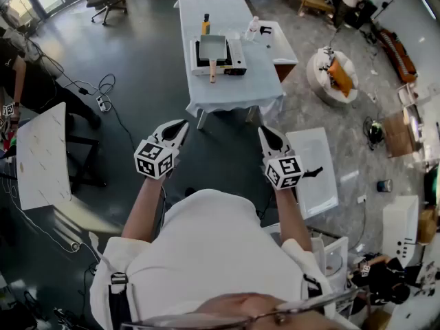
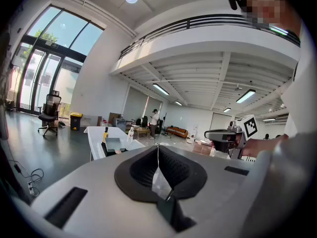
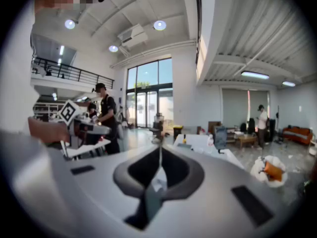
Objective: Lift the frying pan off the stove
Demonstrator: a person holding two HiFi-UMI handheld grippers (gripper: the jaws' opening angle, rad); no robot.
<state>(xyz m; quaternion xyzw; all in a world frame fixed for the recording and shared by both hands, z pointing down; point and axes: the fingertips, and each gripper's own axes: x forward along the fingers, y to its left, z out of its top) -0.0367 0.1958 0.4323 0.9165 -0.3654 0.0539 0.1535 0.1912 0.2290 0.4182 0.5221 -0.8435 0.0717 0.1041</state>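
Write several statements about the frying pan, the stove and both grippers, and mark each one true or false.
1. The frying pan sits on the stove. True.
2. The left gripper holds the frying pan. False: its jaws are shut on nothing, well short of the table.
3. The right gripper is shut and empty. True.
4. The table is bare wood. False: a white cloth covers it.
5. A yellow bottle stands beyond the stove. True.

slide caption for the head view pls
Left gripper and right gripper shut and empty, well short of the table with the frying pan on the stove
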